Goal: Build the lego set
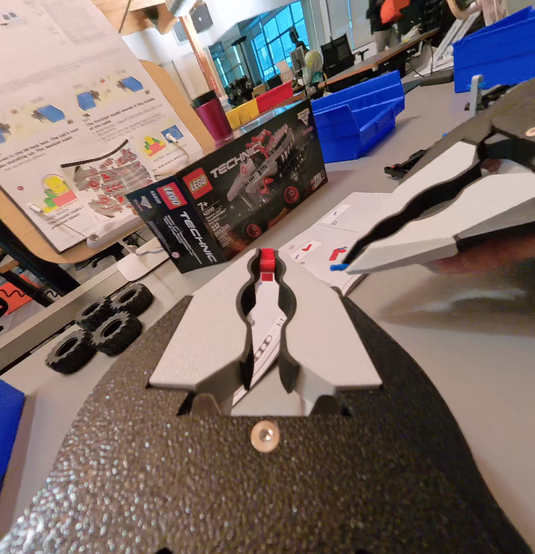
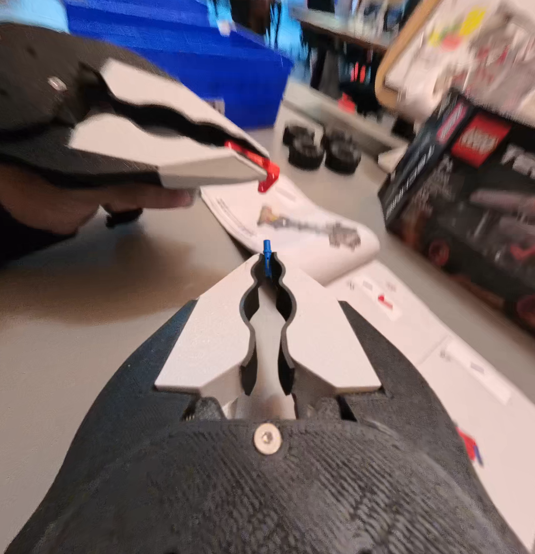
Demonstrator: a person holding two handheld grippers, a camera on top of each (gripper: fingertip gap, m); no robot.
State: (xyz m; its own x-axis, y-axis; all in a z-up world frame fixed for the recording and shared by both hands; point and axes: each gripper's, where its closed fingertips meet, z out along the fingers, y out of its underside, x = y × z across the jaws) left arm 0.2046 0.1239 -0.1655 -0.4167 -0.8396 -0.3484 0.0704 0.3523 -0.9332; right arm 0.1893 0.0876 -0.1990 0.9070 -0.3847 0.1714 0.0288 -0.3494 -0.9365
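Left wrist view. The left gripper (image 1: 266, 260), grey fingers on a black textured body, pinches a small red plastic lego piece (image 1: 266, 258) right at its fingertips; the piece stands out beyond the tips. Off to the right of these fingers the right gripper (image 1: 344, 266) comes in from the side, tips closed on a tiny blue plastic pin (image 1: 337, 267) that pokes out toward the left gripper's tips. The two held pieces are near each other, not touching. Under and ahead of the fingers lies an open white paper instruction booklet (image 1: 335, 239) on the grey table (image 1: 440, 359). Beyond the fingertips stands the dark cardboard lego box (image 1: 245, 192). To the left of the fingers sit four black rubber toy tyres (image 1: 107, 323) in a cluster. Far beyond and right: blue plastic bins (image 1: 359, 120).

Right wrist view (blurred by motion). The right gripper (image 2: 266, 254) has its fingers pressed onto the blue pin (image 2: 266, 251), which stands upright out of the tips. Up and to the left of them the left gripper (image 2: 267, 168) reaches in, clamped on the red piece (image 2: 268, 177), whose end hangs down past its tips. A hand (image 2: 80, 207) shows under that gripper. The booklet (image 2: 305, 227) lies just beyond the right fingertips; the box (image 2: 470, 186) stands to their right, the tyres (image 2: 320, 150) farther ahead.
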